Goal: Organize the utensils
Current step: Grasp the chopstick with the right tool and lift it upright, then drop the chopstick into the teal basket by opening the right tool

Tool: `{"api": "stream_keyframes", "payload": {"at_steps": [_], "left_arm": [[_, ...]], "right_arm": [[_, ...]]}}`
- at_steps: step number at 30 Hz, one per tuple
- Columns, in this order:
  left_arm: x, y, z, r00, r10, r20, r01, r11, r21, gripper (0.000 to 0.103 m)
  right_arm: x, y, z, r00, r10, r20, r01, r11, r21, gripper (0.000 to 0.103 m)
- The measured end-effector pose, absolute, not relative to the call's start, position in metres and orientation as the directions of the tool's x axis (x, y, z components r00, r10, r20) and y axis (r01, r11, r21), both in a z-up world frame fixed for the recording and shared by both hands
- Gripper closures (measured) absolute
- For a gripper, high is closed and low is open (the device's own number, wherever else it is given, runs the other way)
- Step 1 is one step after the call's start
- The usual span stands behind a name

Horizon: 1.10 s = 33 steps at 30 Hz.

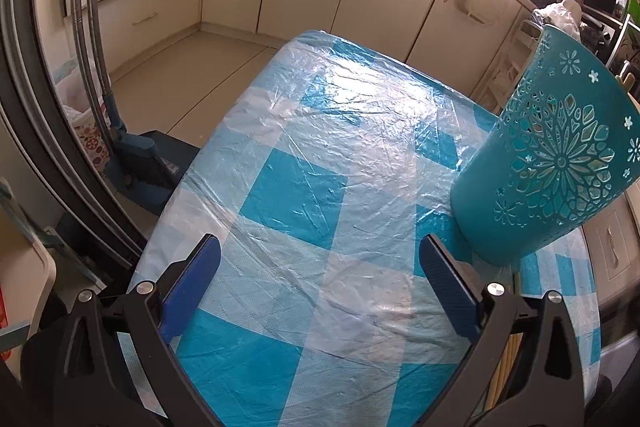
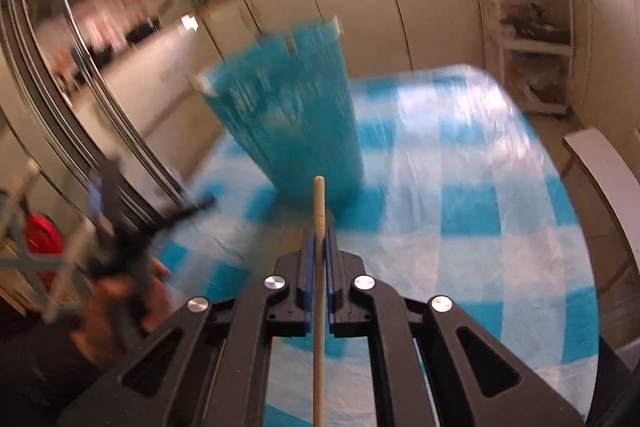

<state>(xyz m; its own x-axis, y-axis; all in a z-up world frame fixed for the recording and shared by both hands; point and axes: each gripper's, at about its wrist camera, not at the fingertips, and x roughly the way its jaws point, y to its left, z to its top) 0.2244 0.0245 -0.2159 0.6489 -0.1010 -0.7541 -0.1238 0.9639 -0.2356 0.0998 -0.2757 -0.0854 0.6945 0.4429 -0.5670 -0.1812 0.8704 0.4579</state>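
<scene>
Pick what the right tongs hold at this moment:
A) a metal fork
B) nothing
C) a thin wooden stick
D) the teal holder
C: in the right wrist view the right tongs are shut on a thin wooden stick that pokes out past the pads, with the teal holder standing apart on the table beyond.

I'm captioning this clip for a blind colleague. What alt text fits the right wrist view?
The right hand-held gripper is shut on a pale wooden stick pointing toward a blurred teal utensil holder standing on a blue-and-white checked tablecloth. Cream kitchen cabinets line the background.
</scene>
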Motion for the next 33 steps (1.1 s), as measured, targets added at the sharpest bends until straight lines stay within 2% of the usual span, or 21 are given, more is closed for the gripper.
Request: {"api": "stream_keyframes", "payload": {"at_steps": [4,7,13,16,19,23,29,31,33], "left_arm": [[0.225,0.022,-0.216,0.644,-0.093,-0.759,-0.124,0.967,-0.223,0.007],[0.225,0.022,-0.216,0.643,-0.092,-0.760,-0.123,0.967,-0.221,0.007],[0.225,0.022,-0.216,0.644,-0.097,-0.759,-0.120,0.967,-0.225,0.007],[0.225,0.023,-0.216,0.645,-0.101,-0.757,-0.119,0.966,-0.230,0.007],[0.225,0.024,-0.216,0.647,-0.106,-0.755,-0.117,0.965,-0.236,0.007],[0.225,0.025,-0.217,0.648,-0.113,-0.753,-0.113,0.964,-0.242,0.007],[0.225,0.025,-0.217,0.649,-0.115,-0.752,-0.112,0.963,-0.244,0.007],[0.225,0.025,-0.217,0.649,-0.115,-0.752,-0.112,0.963,-0.243,0.007],[0.225,0.025,-0.217,0.648,-0.114,-0.753,-0.112,0.964,-0.242,0.007]], "right_arm": [[0.110,-0.286,-0.016,0.806,0.466,-0.364,-0.253,0.828,0.501,0.097],[0.129,-0.279,0.025,0.862,0.444,-0.245,-0.287,0.826,0.485,0.097],[0.179,-0.253,0.062,0.946,0.299,-0.129,-0.226,0.887,0.402,0.097],[0.196,-0.242,0.055,0.970,0.216,-0.110,-0.163,0.918,0.361,0.097],[0.213,-0.233,0.035,0.975,0.164,-0.147,-0.107,0.936,0.334,0.097],[0.221,-0.228,0.007,0.963,0.153,-0.220,-0.080,0.947,0.310,0.097],[0.207,-0.230,-0.014,0.944,0.171,-0.282,-0.083,0.951,0.299,0.096],[0.197,-0.231,-0.014,0.940,0.189,-0.284,-0.101,0.949,0.299,0.091],[0.179,-0.234,-0.011,0.940,0.207,-0.272,-0.120,0.944,0.307,0.080]]}}
